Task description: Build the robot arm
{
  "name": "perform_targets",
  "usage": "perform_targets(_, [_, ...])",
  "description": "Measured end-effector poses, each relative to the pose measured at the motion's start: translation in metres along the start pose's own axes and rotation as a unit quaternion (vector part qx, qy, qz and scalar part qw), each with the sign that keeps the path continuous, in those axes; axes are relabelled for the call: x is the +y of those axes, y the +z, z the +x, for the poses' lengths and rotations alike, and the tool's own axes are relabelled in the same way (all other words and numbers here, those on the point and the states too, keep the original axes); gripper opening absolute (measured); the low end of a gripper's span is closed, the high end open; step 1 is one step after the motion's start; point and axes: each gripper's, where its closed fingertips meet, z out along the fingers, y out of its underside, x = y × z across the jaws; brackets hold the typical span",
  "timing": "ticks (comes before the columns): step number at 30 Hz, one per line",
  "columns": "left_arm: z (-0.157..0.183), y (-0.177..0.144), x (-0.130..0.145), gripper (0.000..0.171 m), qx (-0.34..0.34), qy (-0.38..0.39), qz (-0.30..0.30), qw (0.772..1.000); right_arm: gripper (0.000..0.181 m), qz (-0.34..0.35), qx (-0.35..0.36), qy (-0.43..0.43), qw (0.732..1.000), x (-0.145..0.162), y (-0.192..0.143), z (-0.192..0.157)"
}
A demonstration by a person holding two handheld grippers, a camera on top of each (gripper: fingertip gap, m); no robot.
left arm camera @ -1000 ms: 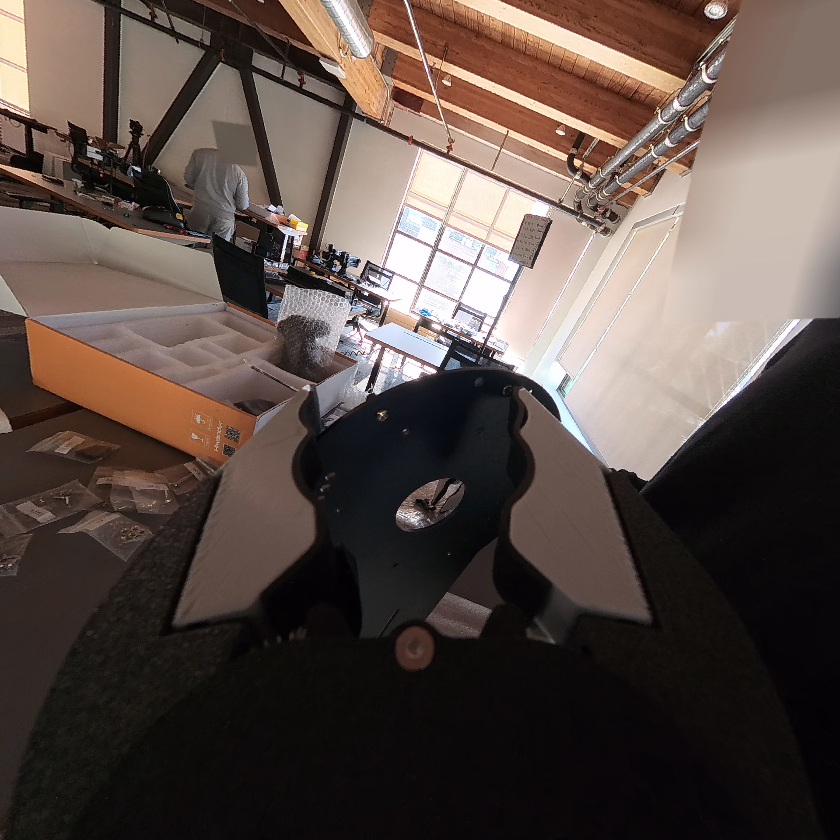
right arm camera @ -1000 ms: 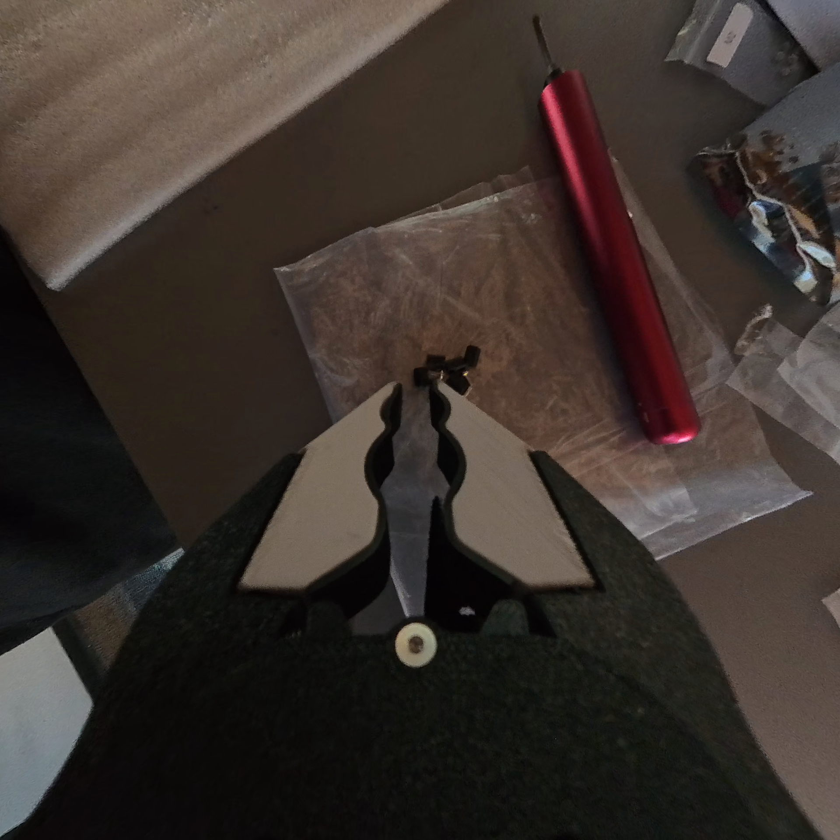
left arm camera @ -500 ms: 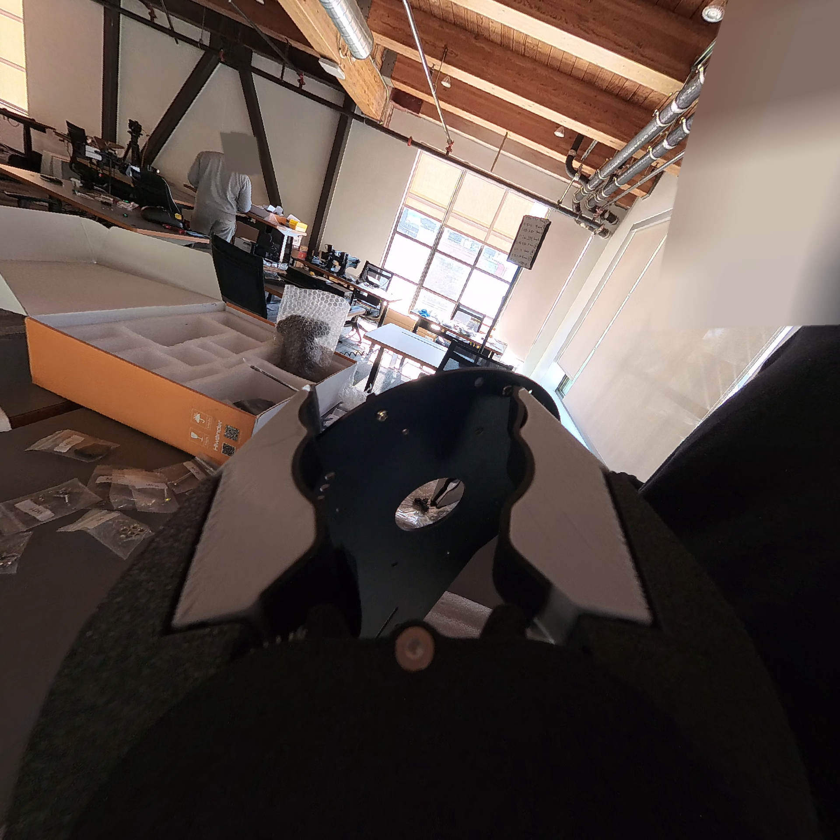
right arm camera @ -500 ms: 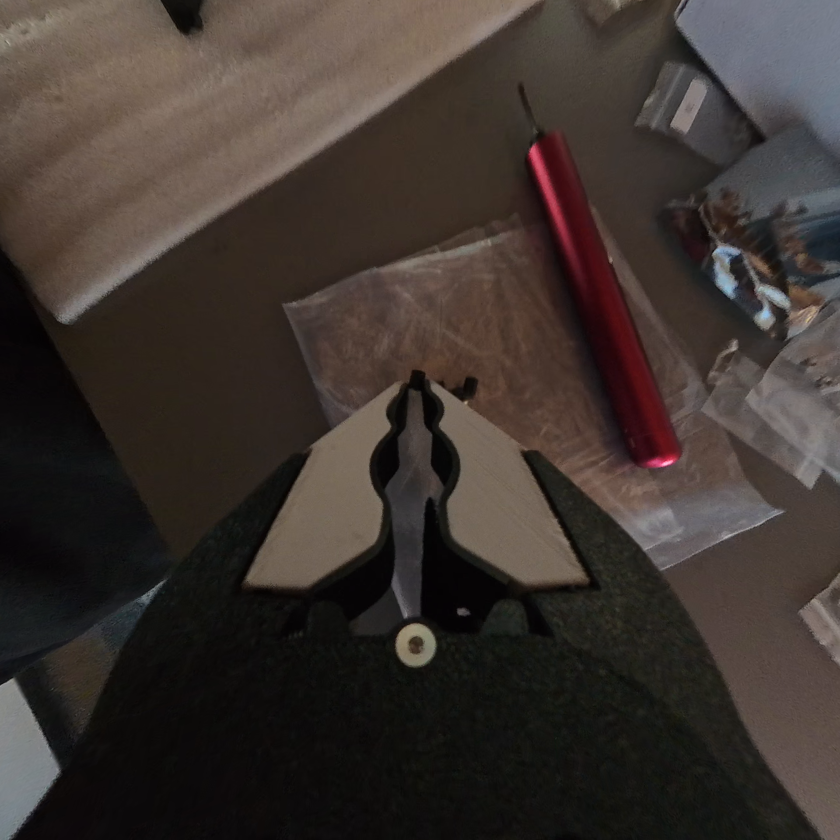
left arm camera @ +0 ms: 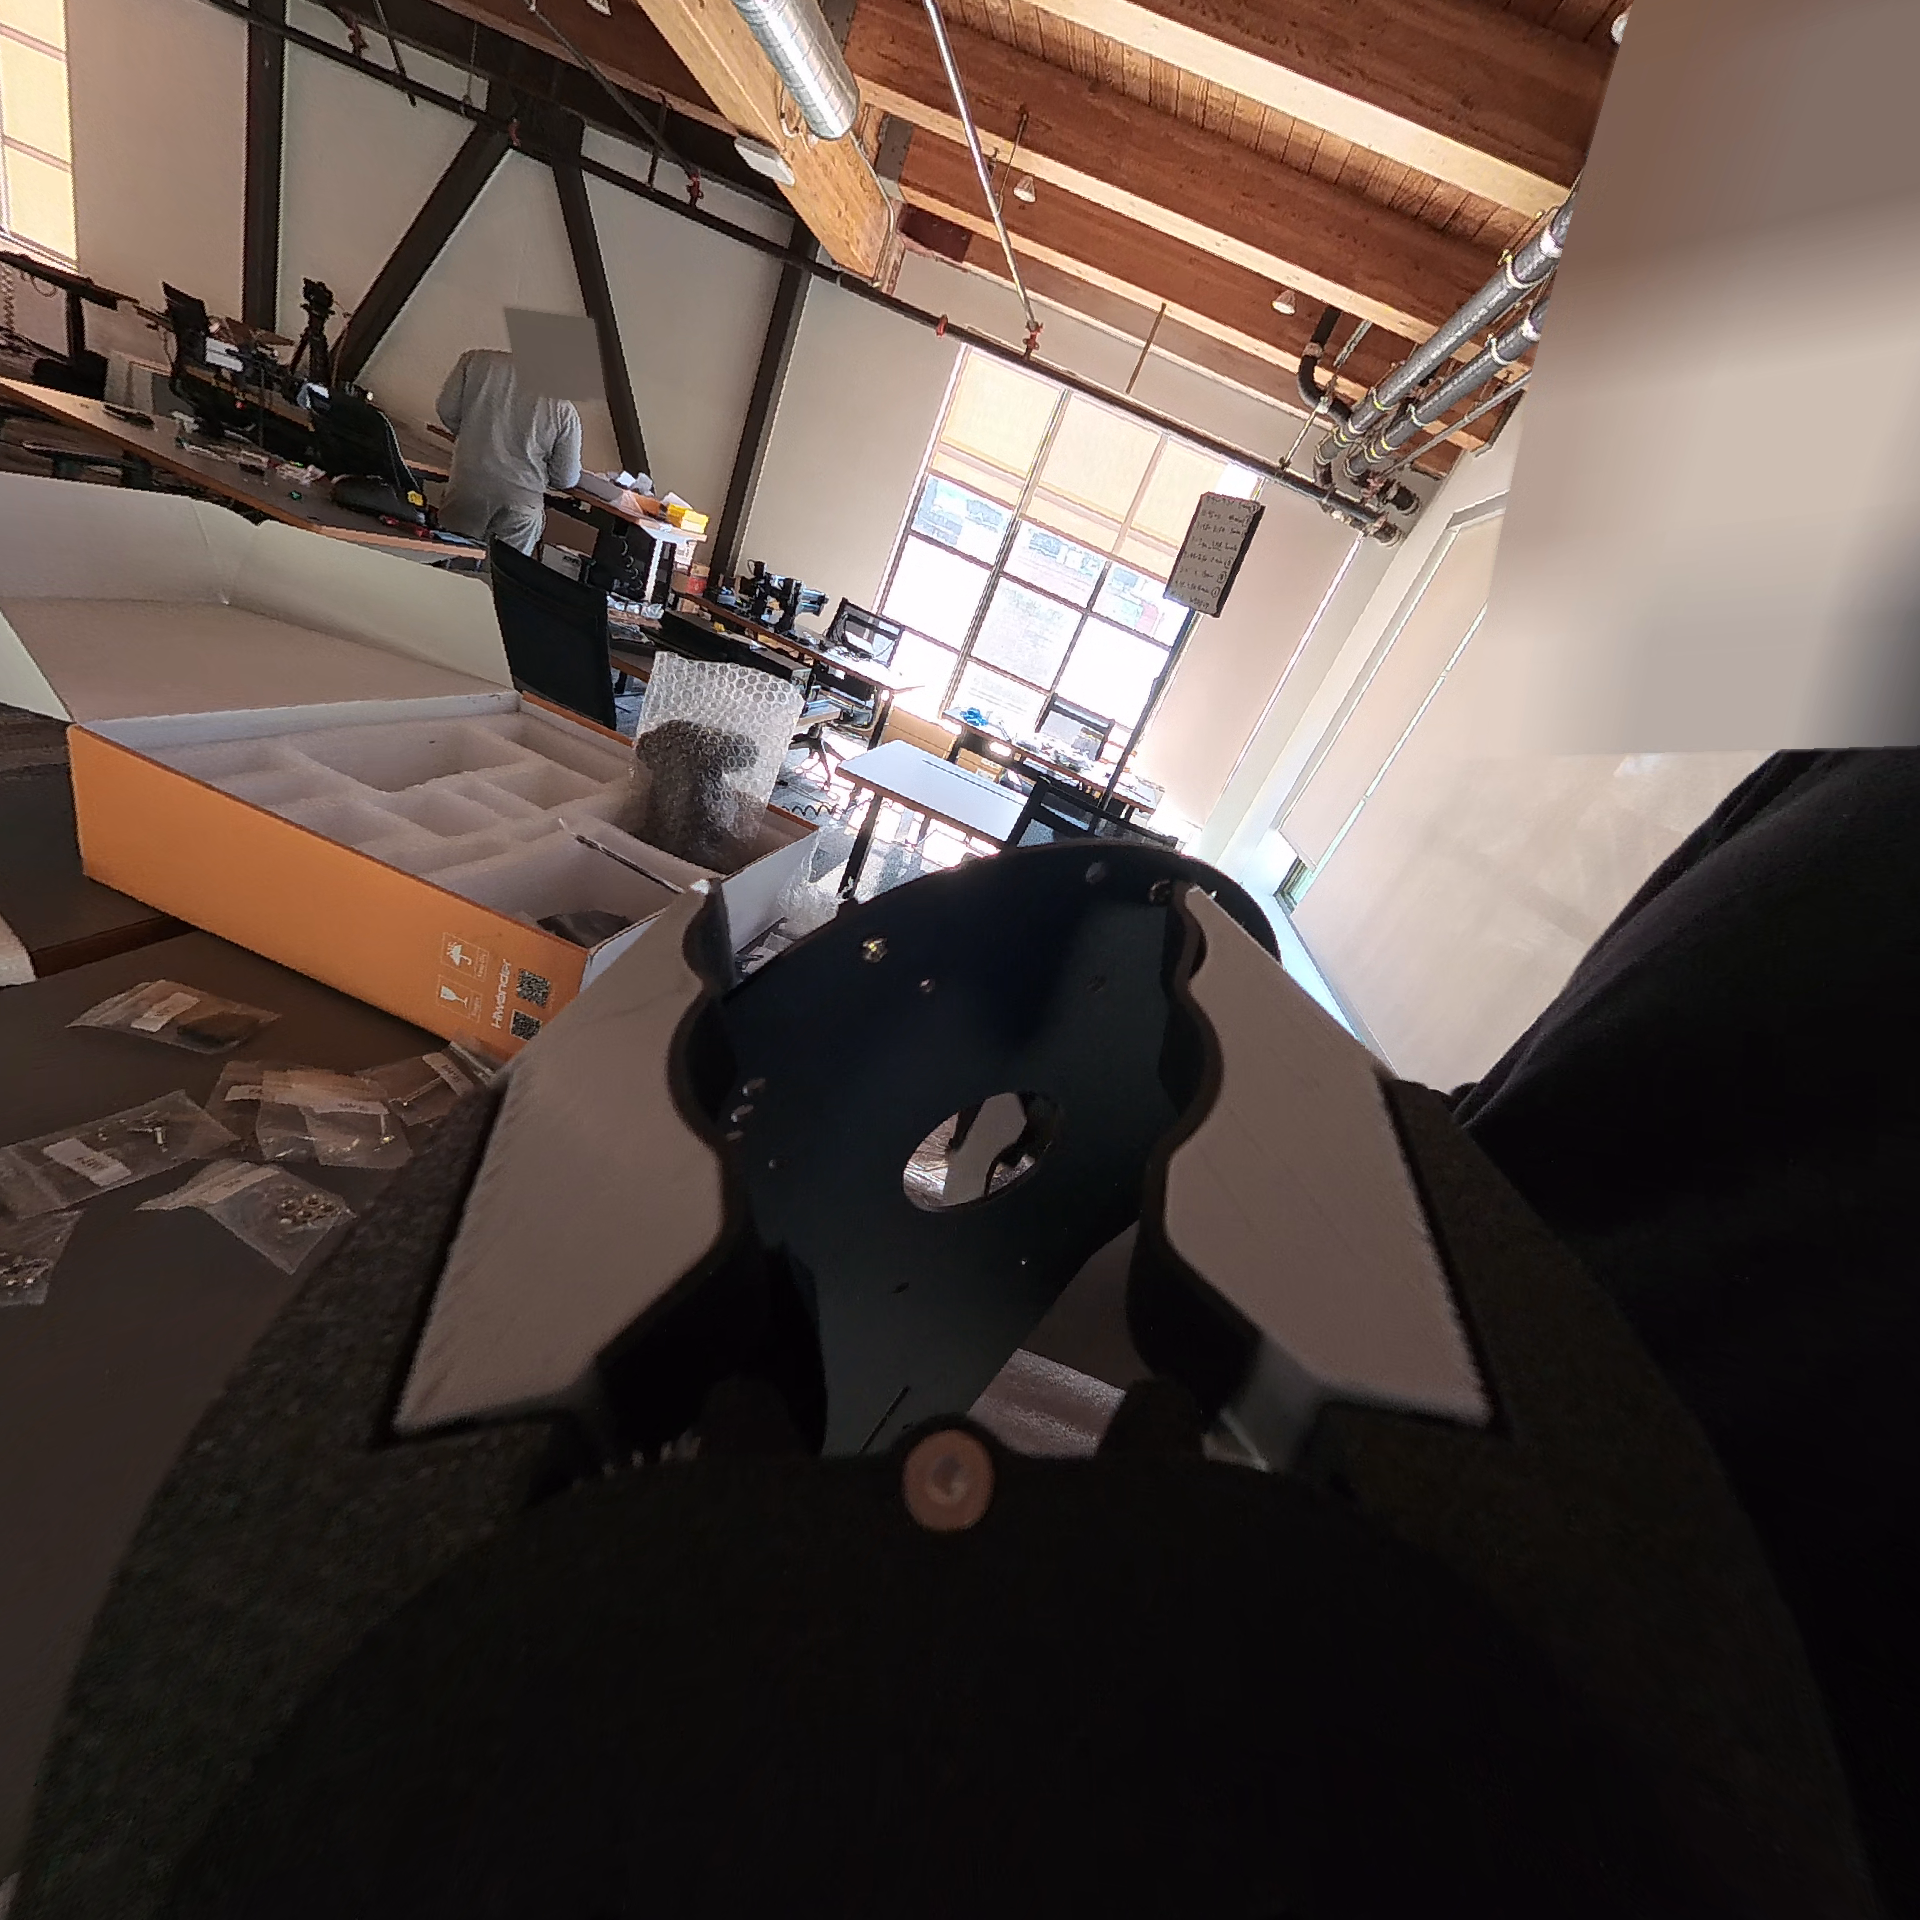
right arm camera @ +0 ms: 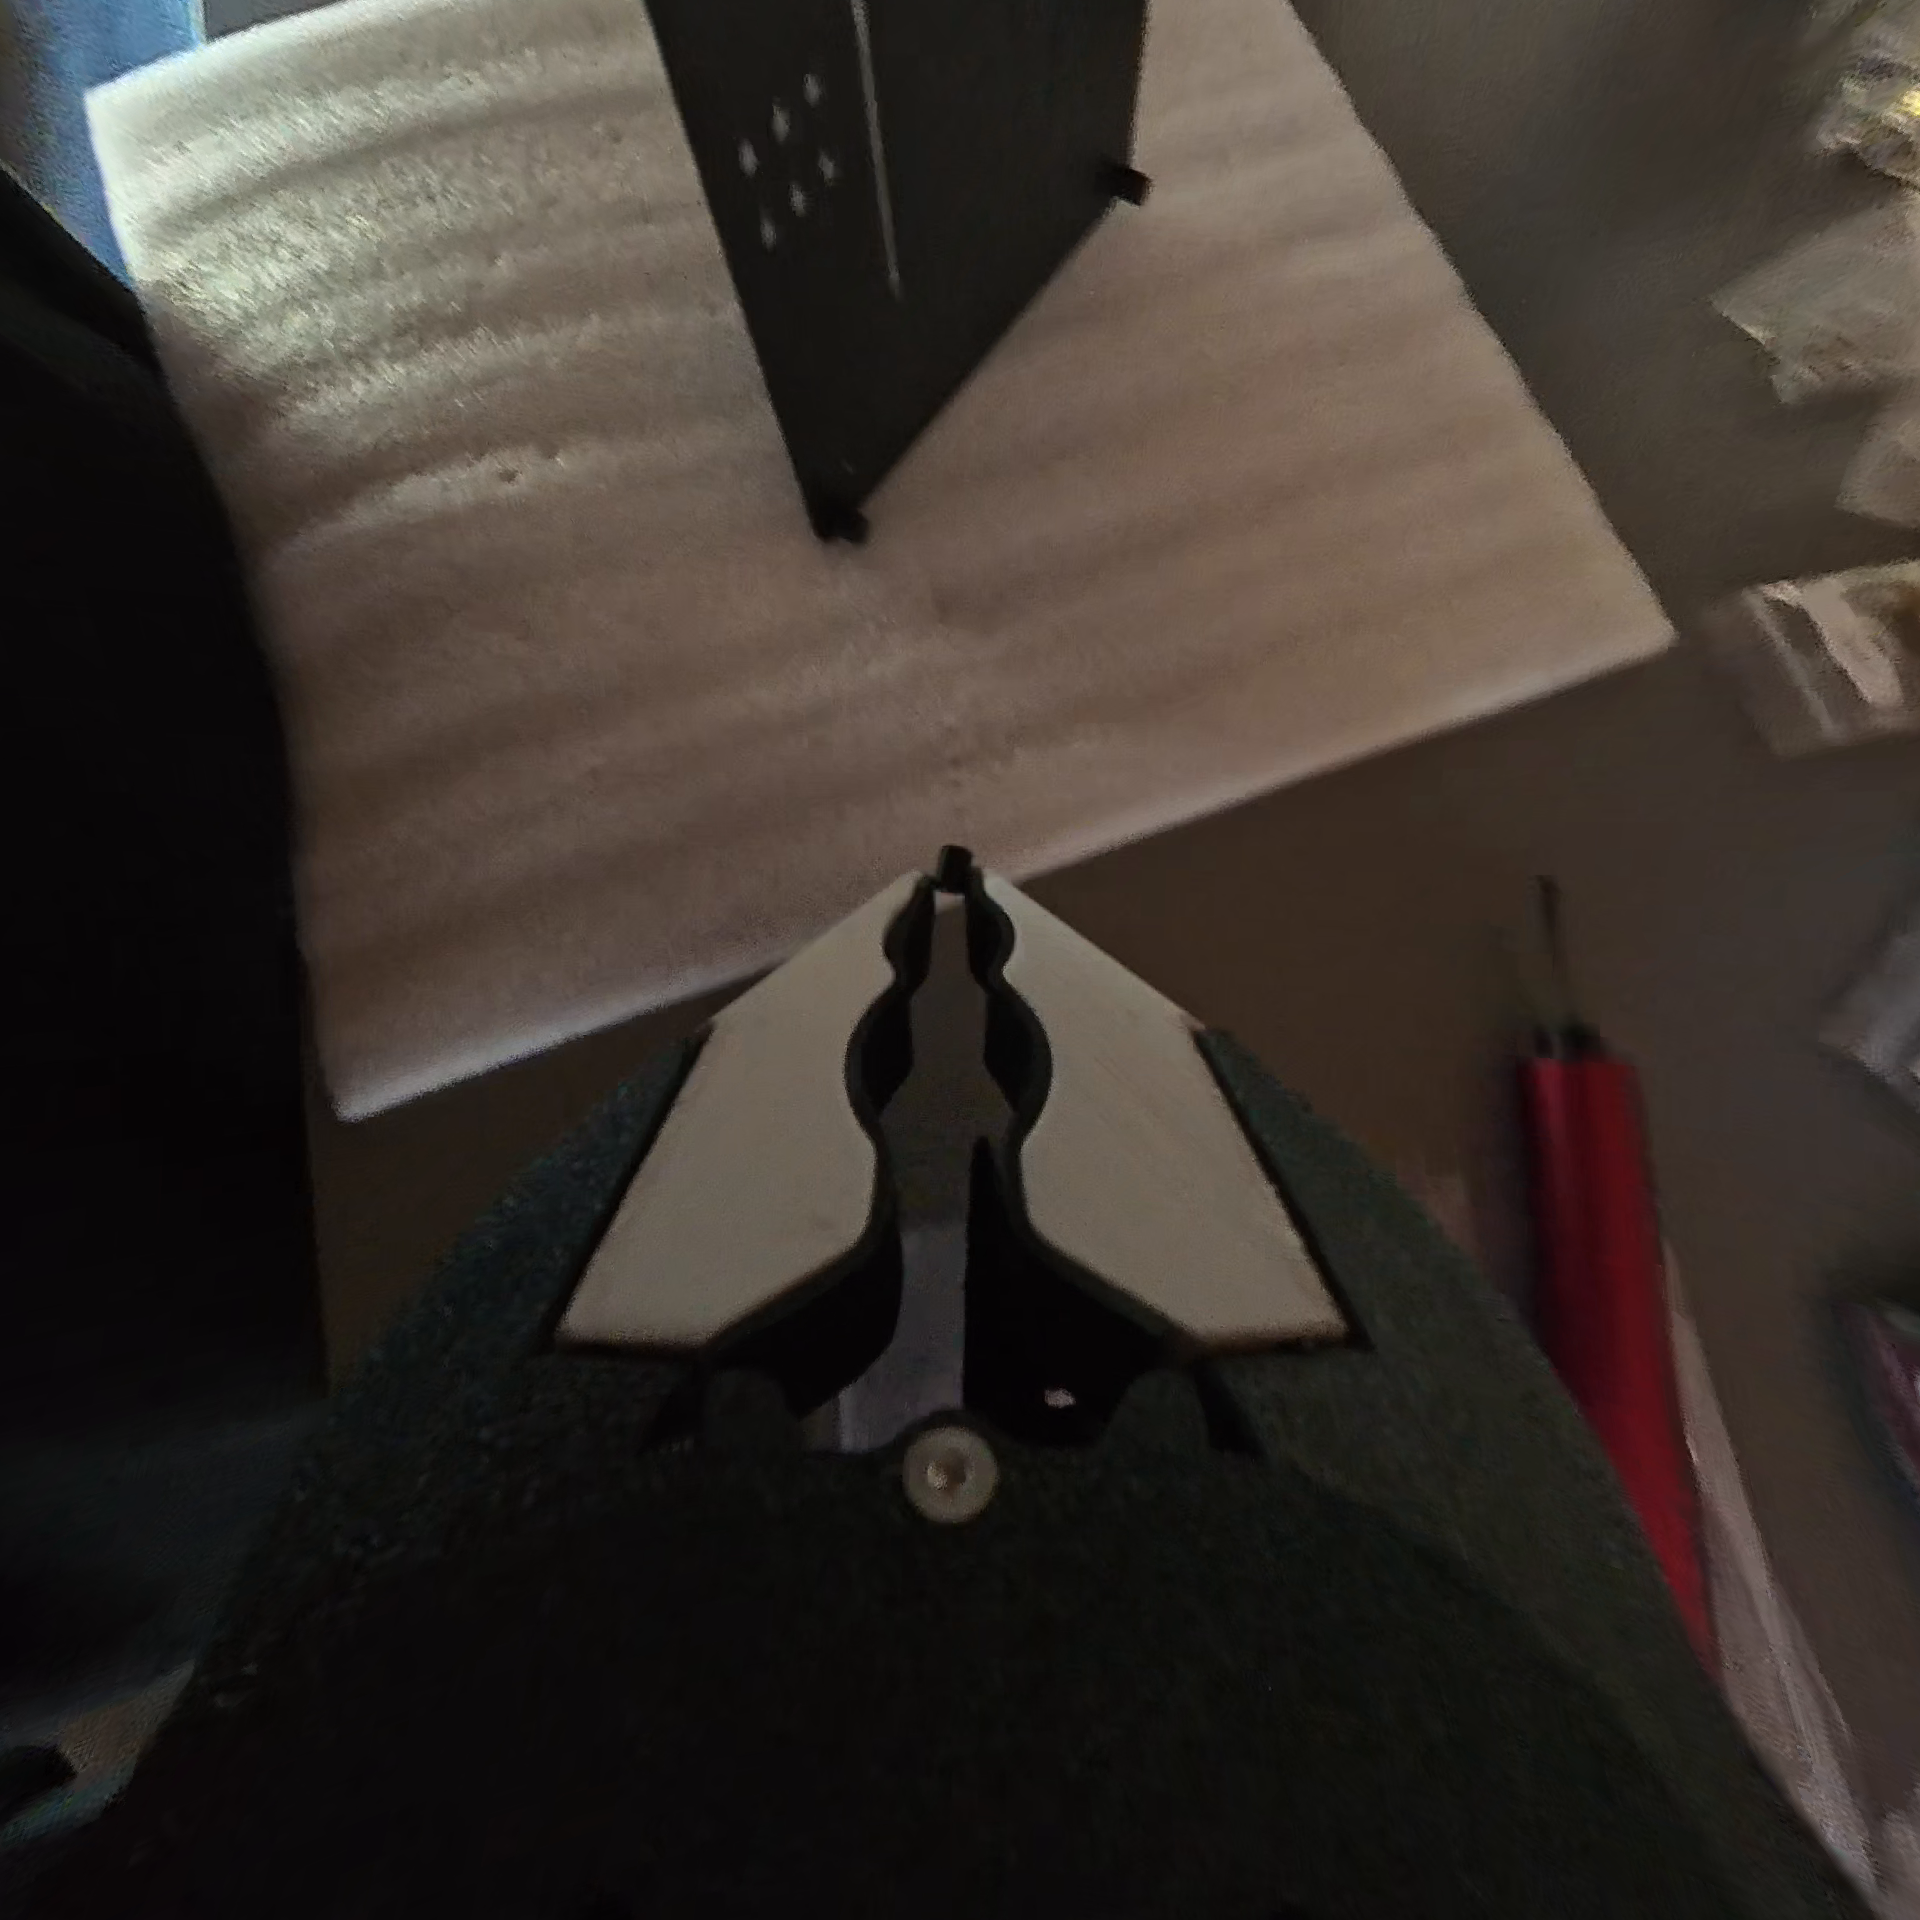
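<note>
Left gripper [left arm camera: 951, 914]: fingers spread wide, clamped on the edges of a flat black plate [left arm camera: 935, 1049]. The plate filled the gap between the fingers, tilted up; matte, thin, with a round central hole and small drilled holes.

Right gripper [right arm camera: 948, 881]: fingers nearly together, pinching a tiny black part [right arm camera: 952, 862] at the very tips; too small and blurred to identify further. At 12 o'clock from those tips, well apart, the pointed lower end of the same black plate [right arm camera: 894, 208] stood over a white foam sheet [right arm camera: 520, 520], a small black stud at its tip. Whether it touched the foam, I could not tell. At 4 o'clock lay a red cylindrical driver [right arm camera: 1600, 1299] with a thin bit, smooth metal, motion-blurred.

Surface: dark brown table [left arm camera: 156, 1403]. From the left gripper, at 9 o'clock, small clear zip bags [left arm camera: 281, 1112] of hardware; at 10 o'clock an open orange box [left arm camera: 312, 894] with a white foam insert and a bubble-wrapped dark item [left arm camera: 707, 769] standing in it.

Room: open workshop with a timber-beam ceiling, exposed pipes, a large grid window [left arm camera: 1039, 613], desks and chairs; a person in grey [left arm camera: 509, 447] stood at a far bench.
</note>
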Motion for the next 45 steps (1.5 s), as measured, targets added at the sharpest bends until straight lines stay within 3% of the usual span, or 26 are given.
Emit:
perform_targets(3, [0.0, 0.0, 0.0, 0.082, -0.001, -0.001, 0.001, 1.0, 0.005, 0.006, -0.025, -0.03, 0.999, -0.014, 0.019, -0.011])
perform_targets(6, [0.0, -0.001, 0.0, 0.082, -0.002, 0.0, 0.001, 1.0, 0.006, -0.023, -0.023, -0.047, 0.998, -0.007, 0.03, -0.011])
perform_targets(16, [-0.001, 0.0, 0.0, 0.082, 0.0, -0.001, 0.0, 1.0, 0.012, -0.01, -0.012, 0.01, 1.0, -0.007, 0.029, -0.01])
perform_targets(26, [-0.001, -0.001, 0.0, 0.082, 0.0, -0.001, 0.0, 1.0, 0.005, -0.004, 0.006, 0.002, 1.0, -0.013, 0.026, -0.008])
perform_targets(28, [-0.001, -0.001, 0.0, 0.083, 0.001, -0.001, -0.001, 1.0, 0.006, 0.026, 0.021, -0.018, 0.999, -0.036, 0.014, -0.002])
perform_targets(31, [-0.002, 0.0, 0.0, 0.082, 0.002, -0.002, 0.001, 1.0, 0.005, 0.112, 0.057, -0.101, 0.987, -0.107, -0.024, 0.014])
perform_targets(34, [-0.002, 0.002, 0.0, 0.082, 0.001, 0.001, -0.002, 1.0, 0.005, 0.194, 0.101, -0.235, 0.947, -0.19, -0.07, 0.025])
perform_targets(37, [-0.003, 0.004, 0.0, 0.082, -0.001, 0.005, -0.007, 1.0, 0.005, 0.226, 0.118, -0.351, 0.901, -0.243, -0.091, 0.028])
perform_targets(45, [-0.001, 0.001, 0.001, 0.082, -0.007, 0.005, -0.006, 1.0, 0.005, 0.24, 0.088, -0.474, 0.843, -0.279, -0.087, 0.008])
